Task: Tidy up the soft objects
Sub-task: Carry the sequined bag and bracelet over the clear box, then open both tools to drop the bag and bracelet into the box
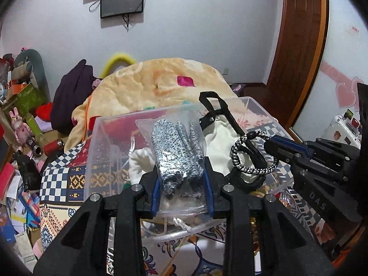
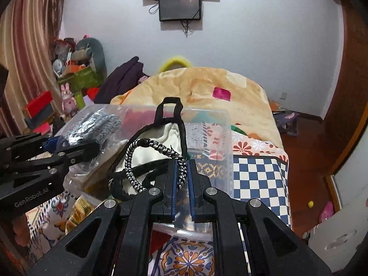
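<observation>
While both loads hang over the clear plastic bin, the left gripper clamps a bagged grey knit item and the right gripper pinches a braided cord bracelet; a cream drawstring bag is already inside, neither load yet released.

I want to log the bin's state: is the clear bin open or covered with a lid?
Open: no lid shows on the clear bin, and a cream bag sticks up past its rim.

Two grippers: the left gripper and the right gripper. One clear plastic bin. One clear bag of grey knitwear, one braided black-and-white cord loop, one cream cloth bag with black straps. Two wall screens.
</observation>
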Tool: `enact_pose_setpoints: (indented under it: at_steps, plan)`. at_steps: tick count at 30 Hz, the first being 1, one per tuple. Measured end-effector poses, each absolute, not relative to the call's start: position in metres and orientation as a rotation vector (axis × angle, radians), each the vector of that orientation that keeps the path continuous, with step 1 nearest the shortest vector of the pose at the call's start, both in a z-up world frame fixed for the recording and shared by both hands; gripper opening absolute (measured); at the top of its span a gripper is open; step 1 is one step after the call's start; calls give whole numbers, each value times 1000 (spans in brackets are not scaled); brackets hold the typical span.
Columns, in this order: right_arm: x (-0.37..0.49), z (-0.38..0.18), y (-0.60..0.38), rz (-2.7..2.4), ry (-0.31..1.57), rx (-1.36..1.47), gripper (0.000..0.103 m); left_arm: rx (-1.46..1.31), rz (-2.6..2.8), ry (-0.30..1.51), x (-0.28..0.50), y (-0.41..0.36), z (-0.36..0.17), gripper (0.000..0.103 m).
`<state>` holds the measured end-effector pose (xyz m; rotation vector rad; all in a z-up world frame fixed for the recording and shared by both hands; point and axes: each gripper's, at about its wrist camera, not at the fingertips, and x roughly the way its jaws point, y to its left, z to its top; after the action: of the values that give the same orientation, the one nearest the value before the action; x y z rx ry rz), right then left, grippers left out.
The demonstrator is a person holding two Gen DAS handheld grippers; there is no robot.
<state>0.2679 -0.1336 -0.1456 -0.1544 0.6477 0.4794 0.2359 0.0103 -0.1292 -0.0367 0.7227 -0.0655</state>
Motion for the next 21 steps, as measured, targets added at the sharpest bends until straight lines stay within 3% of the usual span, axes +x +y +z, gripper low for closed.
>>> enact_pose_setpoints:
  at_steps: [5, 9, 14, 21]
  plan:
    - [266, -144, -135, 495, 665, -166, 11, -57, -67, 717, 232, 11, -125, 47]
    - [260, -138, -139, 484, 640, -170, 41, -74, -76, 690, 222, 12, -113, 50]
    - [251, -129, -146, 487, 608, -155, 50, -79, -87, 641, 202, 14, -96, 57]
    - [230, -118, -157, 514, 556, -134, 81, -64, -102, 573, 164, 15, -77, 75]
